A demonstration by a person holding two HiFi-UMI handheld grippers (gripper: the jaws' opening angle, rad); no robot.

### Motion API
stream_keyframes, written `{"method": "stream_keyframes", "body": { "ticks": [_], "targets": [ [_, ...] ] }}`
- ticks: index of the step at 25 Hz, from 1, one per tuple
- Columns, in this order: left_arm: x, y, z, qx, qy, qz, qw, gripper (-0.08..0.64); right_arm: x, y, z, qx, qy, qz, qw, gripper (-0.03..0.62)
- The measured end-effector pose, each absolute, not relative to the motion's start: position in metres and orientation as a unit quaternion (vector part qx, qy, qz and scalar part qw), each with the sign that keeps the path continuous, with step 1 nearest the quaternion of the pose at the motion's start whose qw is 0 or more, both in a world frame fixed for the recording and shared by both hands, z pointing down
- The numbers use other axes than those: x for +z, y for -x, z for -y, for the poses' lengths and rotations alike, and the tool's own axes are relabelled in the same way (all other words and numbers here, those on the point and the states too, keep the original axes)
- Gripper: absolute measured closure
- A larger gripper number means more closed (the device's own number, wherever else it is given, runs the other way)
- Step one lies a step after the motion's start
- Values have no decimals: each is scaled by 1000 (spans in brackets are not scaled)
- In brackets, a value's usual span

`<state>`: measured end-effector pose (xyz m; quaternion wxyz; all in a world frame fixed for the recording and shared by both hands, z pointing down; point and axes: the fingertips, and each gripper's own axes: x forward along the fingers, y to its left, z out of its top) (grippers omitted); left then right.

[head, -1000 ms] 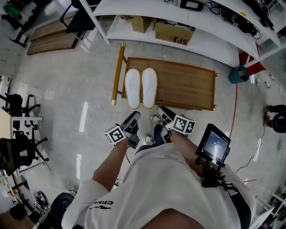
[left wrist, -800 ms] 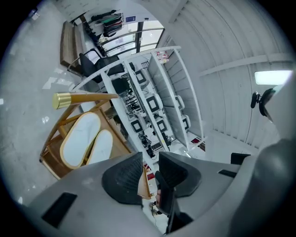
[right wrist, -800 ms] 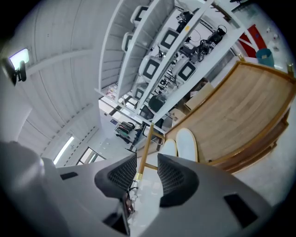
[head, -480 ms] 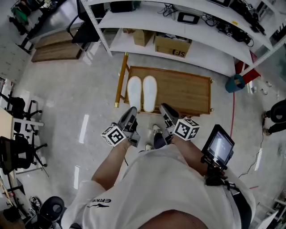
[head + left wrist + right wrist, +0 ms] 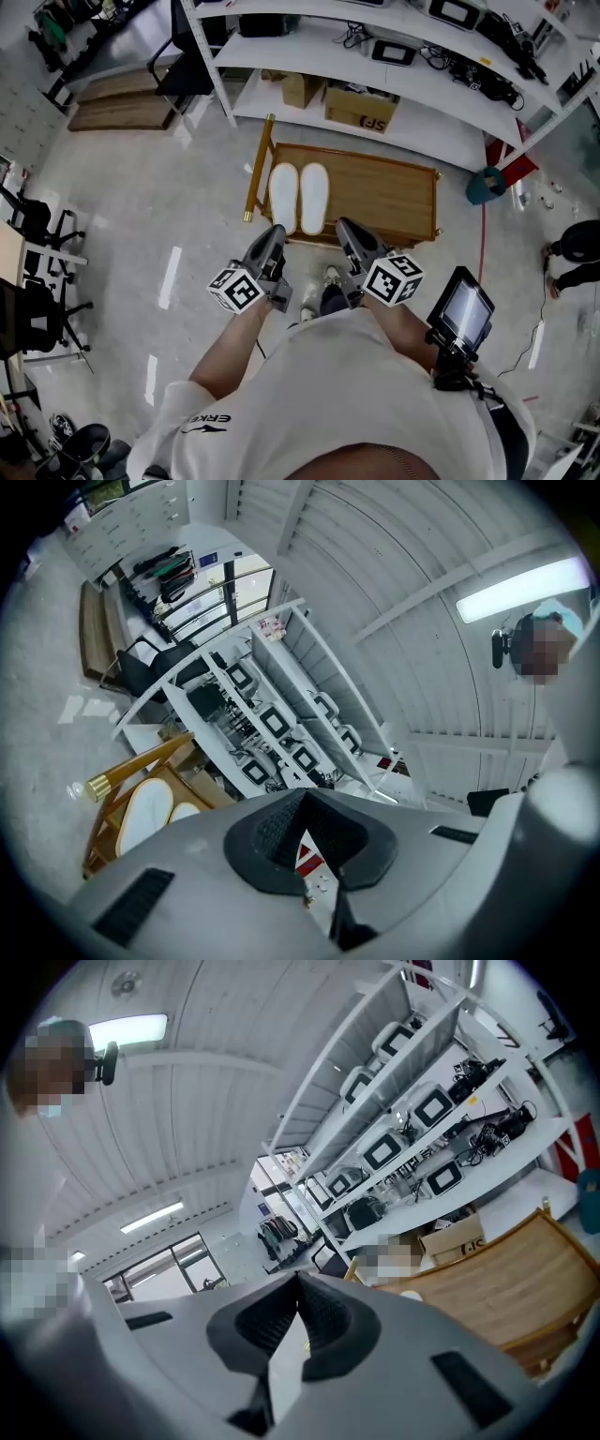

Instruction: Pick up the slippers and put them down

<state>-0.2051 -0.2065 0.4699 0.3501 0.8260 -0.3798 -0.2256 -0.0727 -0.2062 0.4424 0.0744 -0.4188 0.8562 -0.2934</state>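
Note:
Two white slippers lie side by side, soles down, on the left part of a low wooden platform. In the left gripper view the slippers show at lower left. My left gripper hovers just in front of the platform's near edge, clear of the slippers. Its jaws have just been closing and now stand shut with nothing between them. My right gripper hangs beside it, to the right. Its jaws too have just closed and hold nothing. Both point roughly level toward the shelving.
White shelving with cardboard boxes and monitors stands behind the platform. A teal bin sits at the platform's right. A small screen hangs at my right side. Office chairs stand at left, and a person at the right edge.
Both grippers have risen toward the head camera and rolled, their jaws closing on nothing. The slippers have stayed put on the platform.

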Motion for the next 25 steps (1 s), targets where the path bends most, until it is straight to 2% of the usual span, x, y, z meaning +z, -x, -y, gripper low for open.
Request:
{"method": "stream_keyframes", "body": {
  "ticks": [9, 25],
  "targets": [
    [450, 190, 185, -207, -832, 407, 316, 557, 420, 63, 178, -238, 417, -876, 55, 586],
    [421, 128, 167, -191, -852, 400, 279, 557, 404, 14, 162, -232, 426, -872, 64, 586]
  ]
}}
